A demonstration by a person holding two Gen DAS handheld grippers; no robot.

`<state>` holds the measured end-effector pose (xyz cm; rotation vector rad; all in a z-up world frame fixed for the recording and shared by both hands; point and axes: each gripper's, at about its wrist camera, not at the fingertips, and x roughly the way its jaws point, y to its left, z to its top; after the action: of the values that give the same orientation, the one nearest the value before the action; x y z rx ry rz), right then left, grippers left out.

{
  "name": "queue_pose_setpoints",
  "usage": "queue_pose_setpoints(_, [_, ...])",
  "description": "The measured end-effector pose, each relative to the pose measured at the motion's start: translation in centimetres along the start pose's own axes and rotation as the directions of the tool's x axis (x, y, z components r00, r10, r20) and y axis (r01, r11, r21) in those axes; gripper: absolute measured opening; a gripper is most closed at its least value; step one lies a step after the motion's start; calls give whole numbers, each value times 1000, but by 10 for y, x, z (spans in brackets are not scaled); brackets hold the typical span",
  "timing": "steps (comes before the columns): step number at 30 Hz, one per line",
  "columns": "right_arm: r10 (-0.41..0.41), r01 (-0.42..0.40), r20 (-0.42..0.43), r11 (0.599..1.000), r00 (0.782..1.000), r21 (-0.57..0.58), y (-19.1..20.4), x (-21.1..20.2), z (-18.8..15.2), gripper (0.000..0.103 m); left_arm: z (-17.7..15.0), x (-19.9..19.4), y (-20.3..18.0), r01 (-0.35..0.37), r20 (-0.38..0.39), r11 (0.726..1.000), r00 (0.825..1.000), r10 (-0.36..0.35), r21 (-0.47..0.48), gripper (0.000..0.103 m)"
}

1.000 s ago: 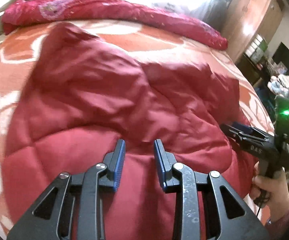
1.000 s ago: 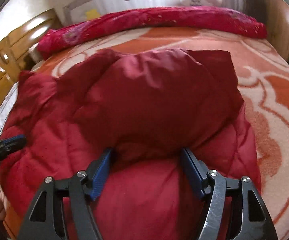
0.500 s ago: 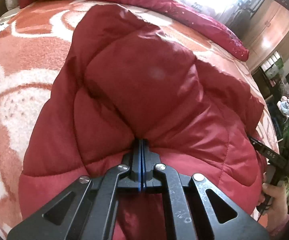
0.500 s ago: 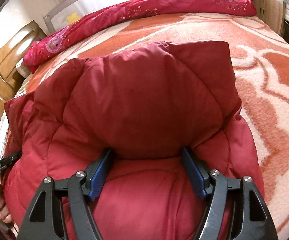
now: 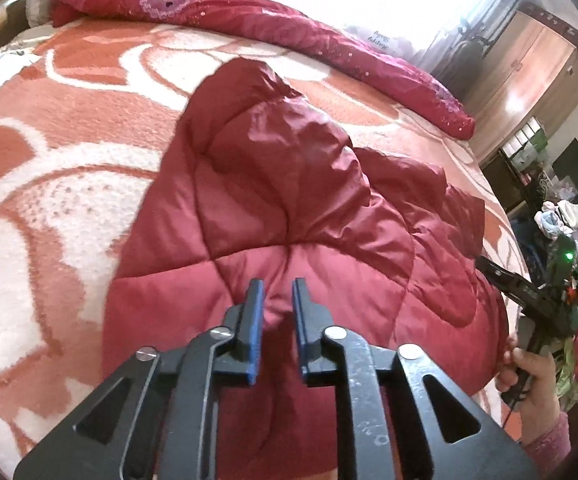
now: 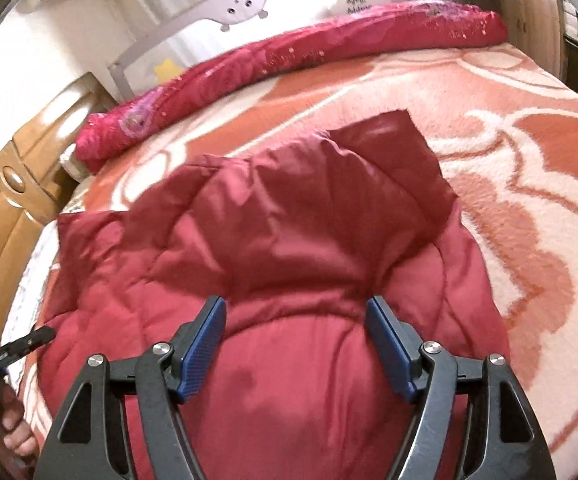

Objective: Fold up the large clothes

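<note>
A dark red quilted puffer jacket (image 5: 289, 216) lies folded in a bulky pile on the bed, also shown in the right wrist view (image 6: 289, 248). My left gripper (image 5: 276, 304) is partly open just above the jacket's near edge, with a little fabric bulging between its blue pads. My right gripper (image 6: 296, 332) is wide open, straddling a padded fold at the jacket's near edge without clamping it. The right gripper also shows at the right edge of the left wrist view (image 5: 517, 284), and the left gripper at the left edge of the right wrist view (image 6: 13, 348).
The jacket rests on an orange-and-white patterned blanket (image 5: 49, 168) covering the bed. A pink-red rolled quilt (image 6: 289, 52) lies along the far side by a grey bed rail (image 6: 245, 4). A wooden wardrobe (image 5: 529, 80) and cluttered items (image 5: 569, 220) stand to the right.
My left gripper was shut on the jacket half a second ago and has now opened and drawn back. The lifted fold has settled flatter. The right gripper stayed open.
</note>
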<state>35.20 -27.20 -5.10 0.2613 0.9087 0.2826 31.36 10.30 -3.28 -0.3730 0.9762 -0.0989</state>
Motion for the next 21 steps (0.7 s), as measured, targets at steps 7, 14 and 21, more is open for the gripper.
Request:
queue_pose_setpoints(7, [43, -43, -6, 999, 999, -17, -5, -32, -19, 77, -4, -17, 11, 1, 32, 1000, 999, -1, -12, 48])
queue_pose_setpoints(14, [59, -59, 0, 998, 998, -7, -23, -60, -28, 90, -3, -21, 25, -11, 17, 1000, 1000, 11, -4, 77])
queue_pose_setpoints(21, [67, -65, -16, 995, 998, 81, -68, -66, -20, 95, 4, -6, 60, 55, -42, 995, 997, -59, -84, 78])
